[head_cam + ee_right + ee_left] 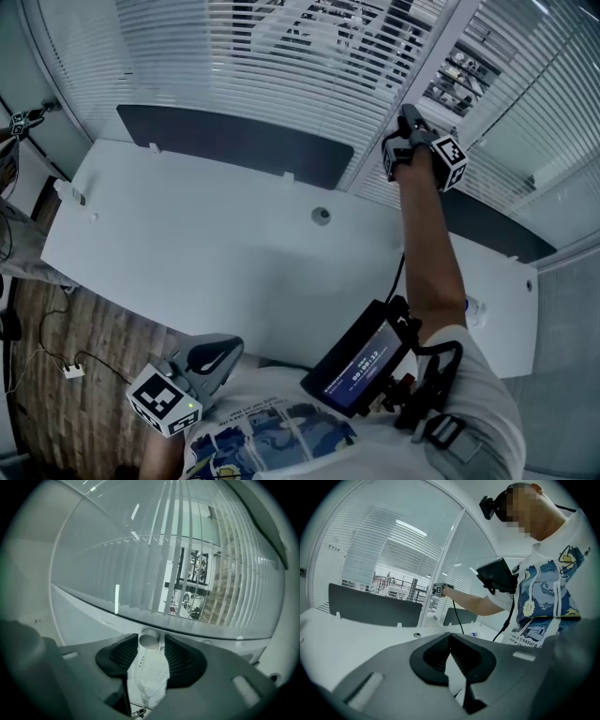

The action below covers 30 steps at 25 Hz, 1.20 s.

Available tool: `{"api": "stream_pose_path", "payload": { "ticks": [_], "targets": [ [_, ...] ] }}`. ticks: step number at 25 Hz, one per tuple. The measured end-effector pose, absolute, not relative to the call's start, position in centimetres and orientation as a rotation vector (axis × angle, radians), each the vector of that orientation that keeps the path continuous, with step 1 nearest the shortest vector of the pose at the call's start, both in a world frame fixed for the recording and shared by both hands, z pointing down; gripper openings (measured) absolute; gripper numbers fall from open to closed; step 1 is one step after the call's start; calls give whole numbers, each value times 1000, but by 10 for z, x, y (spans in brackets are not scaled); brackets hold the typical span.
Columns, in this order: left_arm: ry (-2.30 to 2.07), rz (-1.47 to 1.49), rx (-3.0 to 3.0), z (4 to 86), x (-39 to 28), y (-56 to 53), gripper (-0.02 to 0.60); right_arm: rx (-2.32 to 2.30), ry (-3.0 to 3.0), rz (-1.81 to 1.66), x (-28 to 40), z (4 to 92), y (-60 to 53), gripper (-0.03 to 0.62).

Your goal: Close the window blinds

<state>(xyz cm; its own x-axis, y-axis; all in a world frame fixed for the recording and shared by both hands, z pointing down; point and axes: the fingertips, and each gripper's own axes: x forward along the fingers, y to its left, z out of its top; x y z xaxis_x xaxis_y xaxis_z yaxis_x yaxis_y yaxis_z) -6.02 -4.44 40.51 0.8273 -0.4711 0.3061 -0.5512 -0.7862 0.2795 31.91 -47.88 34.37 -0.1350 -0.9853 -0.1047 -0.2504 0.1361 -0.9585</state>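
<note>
White slatted blinds (281, 66) hang behind the desk, and their slats stand apart enough to show the room beyond. My right gripper (408, 117) is raised at arm's length to the blinds beside a white window post (427, 66). In the right gripper view the round white end of the blind wand (149, 640) sits between the right gripper's (150, 644) fingertips, with a thin gap on one side; the blinds (187, 573) fill the view. My left gripper (202, 361) hangs low by my body, its jaws (450, 634) meeting at the tips with nothing in them.
A white desk (206, 244) lies between me and the window, with a dark partition panel (234, 145) along its far edge and a round grommet (322, 216). A black device (361, 361) hangs on my chest. Wood floor with cables (66, 370) shows at the left.
</note>
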Motion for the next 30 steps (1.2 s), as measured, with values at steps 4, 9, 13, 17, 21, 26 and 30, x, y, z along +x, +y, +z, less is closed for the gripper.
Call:
{"api": "stream_pose_path", "payload": {
  "ticks": [4,9,13,17,21,26,30],
  "targets": [
    [-778,310,2652,407,-61,-44,3,-1259,1540,-1068,325,351,-479,156],
    [-771,312,2648,409,-60,-43,3,-1340,1595,-1015,322,344,-477,128],
    [-768,312,2648,407,-60,-42,3,-1517,1671,-955,320,339,-476,127],
    [-772,305,2642,406,-60,-42,3,-1671,1740,-888,322,338,-476,127],
    [-770,306,2637,408,-60,-41,3,-1774,1800,-841,321,337,-476,127],
    [-765,298,2635,407,-61,-41,3,-1901,1879,-764,318,334,-476,127],
    [-766,297,2634,407,-60,-41,3,-2007,1936,-697,318,333,-476,127]
  ]
}}
